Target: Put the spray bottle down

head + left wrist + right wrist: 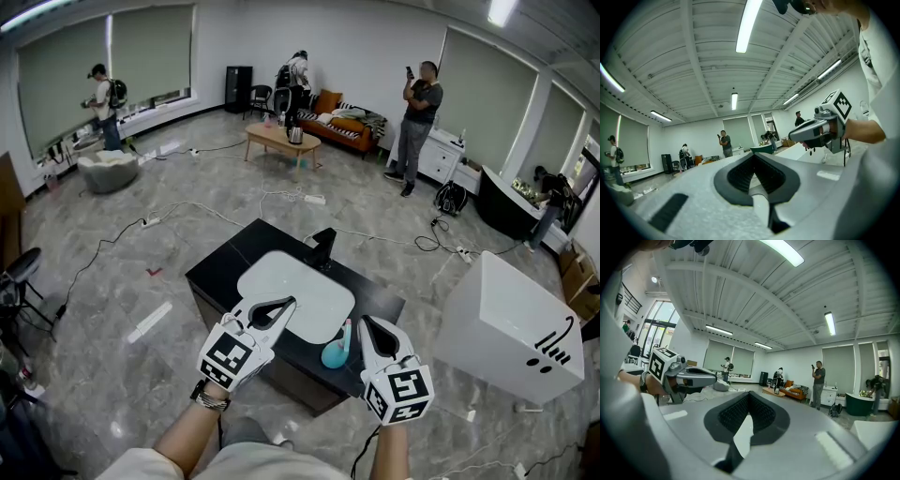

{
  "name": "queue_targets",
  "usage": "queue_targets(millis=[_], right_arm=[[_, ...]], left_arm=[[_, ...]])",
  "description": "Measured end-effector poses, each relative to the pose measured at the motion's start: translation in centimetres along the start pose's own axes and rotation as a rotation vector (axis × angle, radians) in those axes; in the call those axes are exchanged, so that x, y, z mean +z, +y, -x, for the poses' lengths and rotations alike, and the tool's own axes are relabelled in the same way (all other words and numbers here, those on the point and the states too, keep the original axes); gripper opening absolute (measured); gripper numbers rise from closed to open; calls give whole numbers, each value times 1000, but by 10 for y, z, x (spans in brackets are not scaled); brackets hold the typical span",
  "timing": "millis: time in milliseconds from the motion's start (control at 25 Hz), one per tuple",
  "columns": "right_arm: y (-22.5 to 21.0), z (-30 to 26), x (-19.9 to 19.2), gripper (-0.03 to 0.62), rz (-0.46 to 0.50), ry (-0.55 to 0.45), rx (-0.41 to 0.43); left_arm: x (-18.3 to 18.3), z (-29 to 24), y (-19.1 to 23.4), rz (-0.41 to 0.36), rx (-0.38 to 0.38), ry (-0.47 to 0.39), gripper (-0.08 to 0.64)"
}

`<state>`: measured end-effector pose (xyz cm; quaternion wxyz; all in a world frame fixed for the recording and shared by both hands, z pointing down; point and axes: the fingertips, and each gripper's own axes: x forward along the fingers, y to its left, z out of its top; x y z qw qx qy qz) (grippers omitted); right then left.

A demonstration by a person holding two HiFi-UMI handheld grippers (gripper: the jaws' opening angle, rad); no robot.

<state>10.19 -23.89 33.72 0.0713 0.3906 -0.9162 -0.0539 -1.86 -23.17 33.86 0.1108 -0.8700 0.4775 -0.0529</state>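
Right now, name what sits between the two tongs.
The spray bottle, upright on the black table, between the left tongs and right tongs; head view shows it.

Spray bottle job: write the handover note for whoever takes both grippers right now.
Left gripper: shut, nothing between its jaws, held level over the table's near side.
Right gripper: shut, also empty, level beside the left one.
Spray bottle: teal, standing on the black table at the near edge of the white slab, between the two grippers and close to the right one. Neither gripper holds it.
Done: the bottle is down and released.
Left: probably nothing for this task. If you move off, keep the right gripper clear of the bottle so it does not tip.
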Motion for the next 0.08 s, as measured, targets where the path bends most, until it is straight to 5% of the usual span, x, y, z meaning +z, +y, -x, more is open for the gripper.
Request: queue_targets(millis=[80], right_arm=[[0,-2,-1,8,0,3,3]], left_arm=[[-2,-1,1,2,1,2,2]])
